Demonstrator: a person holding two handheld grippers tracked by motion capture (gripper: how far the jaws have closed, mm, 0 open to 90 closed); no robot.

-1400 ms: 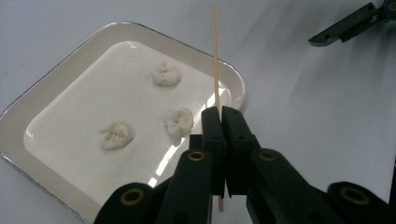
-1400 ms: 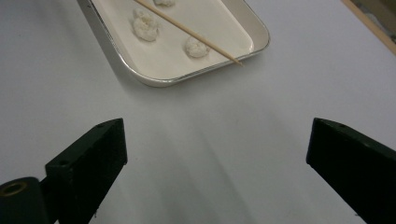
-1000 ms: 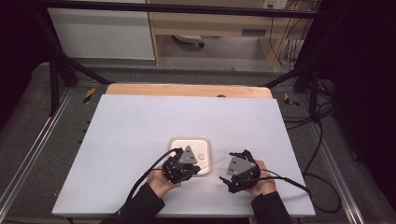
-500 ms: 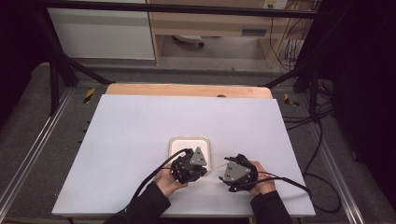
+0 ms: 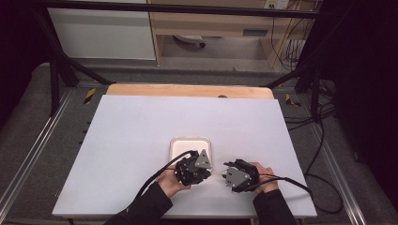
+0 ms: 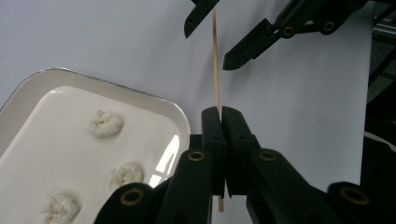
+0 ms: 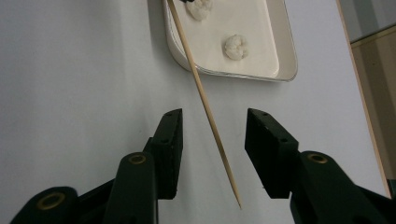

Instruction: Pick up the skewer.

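Now both hands sit closer together: left claw (image 6: 222,122) clamps wooden skewer (image 6: 216,65), right claw (image 7: 212,140) wide around its tip (handover likely), beside tray (image 7: 285,51).

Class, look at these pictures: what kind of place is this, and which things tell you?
Probably a lab recording station: a metal-framed table, loose cables on the floor, and a person's left hand-held gripper clamping a wooden skewer.
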